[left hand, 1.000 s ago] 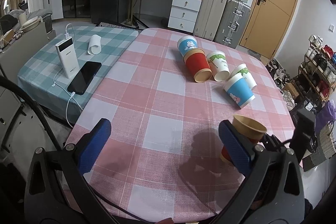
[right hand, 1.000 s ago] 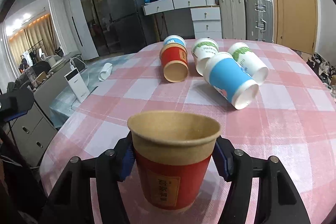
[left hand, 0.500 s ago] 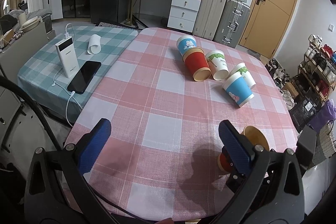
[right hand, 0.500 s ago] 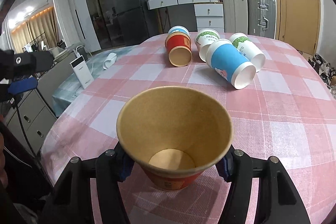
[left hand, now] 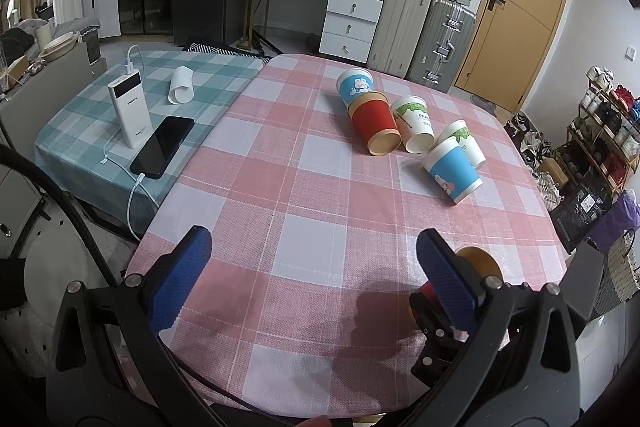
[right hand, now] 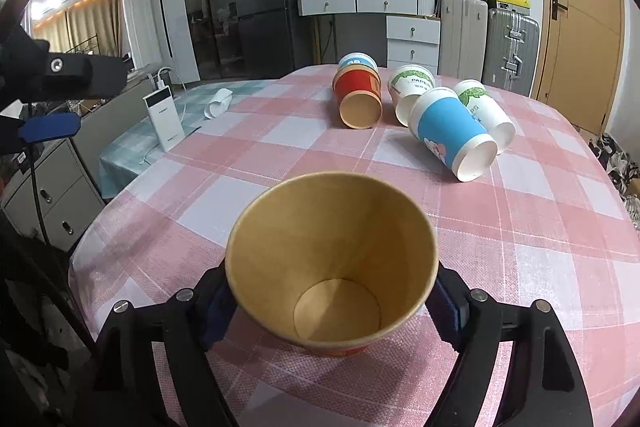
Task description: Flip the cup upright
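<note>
My right gripper (right hand: 332,307) is shut on a red paper cup with a brown inside (right hand: 332,259). The cup's mouth faces up and toward the camera, near the front edge of the pink checked table (right hand: 520,227). The same cup (left hand: 478,263) shows partly behind my left gripper's right finger in the left wrist view. My left gripper (left hand: 316,279) is open and empty above the table's near edge. Several cups lie on their sides farther back: a red one (right hand: 356,99), a blue one (right hand: 452,131) and white-green ones (right hand: 412,93).
A lower teal checked table (left hand: 80,131) to the left holds a white power bank (left hand: 130,109), a black phone (left hand: 162,147) and a white roll (left hand: 180,90). Suitcases (left hand: 424,39), drawers and a door stand behind the table. A shelf (left hand: 608,131) is at the right.
The held red cup has sunk toward the table and the right wrist view now looks down into its mouth. The left gripper has stayed still and open.
</note>
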### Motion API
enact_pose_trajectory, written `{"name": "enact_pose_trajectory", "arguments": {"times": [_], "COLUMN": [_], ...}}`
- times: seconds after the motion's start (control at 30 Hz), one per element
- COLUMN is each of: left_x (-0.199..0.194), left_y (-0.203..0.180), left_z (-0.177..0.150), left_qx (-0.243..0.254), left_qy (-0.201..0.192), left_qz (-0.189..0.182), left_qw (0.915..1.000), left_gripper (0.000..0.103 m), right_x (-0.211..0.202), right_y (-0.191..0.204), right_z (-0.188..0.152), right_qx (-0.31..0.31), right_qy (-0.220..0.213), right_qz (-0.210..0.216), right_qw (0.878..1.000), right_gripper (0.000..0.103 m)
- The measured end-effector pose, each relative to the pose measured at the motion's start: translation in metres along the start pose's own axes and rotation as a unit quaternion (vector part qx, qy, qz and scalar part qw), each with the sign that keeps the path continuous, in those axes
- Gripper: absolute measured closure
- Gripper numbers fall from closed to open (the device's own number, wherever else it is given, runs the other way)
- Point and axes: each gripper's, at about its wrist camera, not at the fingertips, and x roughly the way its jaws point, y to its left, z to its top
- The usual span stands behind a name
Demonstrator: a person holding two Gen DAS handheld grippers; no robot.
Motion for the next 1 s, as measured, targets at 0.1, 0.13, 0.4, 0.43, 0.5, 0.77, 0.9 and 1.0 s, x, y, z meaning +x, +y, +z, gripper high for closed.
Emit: {"name": "enact_pose_trajectory", "arguments": {"times": [0.1,0.13,0.4,0.43,0.5,0.77,0.9,1.0], "left_x": [-0.004,-0.006,-0.013,-0.013,-0.014,-0.004,-0.001,0.000], "left_y": [0.001,0.002,-0.001,-0.002,-0.005,-0.015,-0.028,-0.038], "left_z": [0.000,0.000,0.004,0.004,0.006,-0.002,-0.010,-0.017], "left_qx": [-0.002,-0.002,-0.001,0.001,0.003,0.017,0.032,0.045], "left_qy": [-0.003,-0.004,-0.009,-0.010,-0.013,-0.001,0.005,0.005], "left_qz": [0.001,0.002,-0.001,-0.001,-0.001,-0.009,-0.017,-0.021], "left_qw": [1.0000,1.0000,1.0000,0.9999,0.9999,0.9998,0.9993,0.9987], "left_gripper": [0.001,0.001,0.001,0.001,0.001,0.001,0.001,0.001], "right_x": [-0.007,-0.011,-0.046,-0.051,-0.060,-0.112,-0.123,-0.124], "right_y": [-0.003,-0.005,-0.018,-0.019,-0.024,-0.051,-0.058,-0.063], "right_z": [0.002,0.003,0.015,0.016,0.021,0.035,0.034,0.029], "right_qx": [0.002,0.006,0.019,0.021,0.033,0.062,0.068,0.082], "right_qy": [-0.008,-0.014,-0.066,-0.071,-0.081,-0.082,-0.057,-0.031], "right_qz": [0.003,0.008,0.041,0.043,0.053,0.014,-0.005,-0.016], "right_qw": [1.000,1.000,0.997,0.996,0.995,0.995,0.996,0.996], "right_gripper": [0.014,0.013,0.000,0.000,0.000,0.000,0.000,0.000]}}
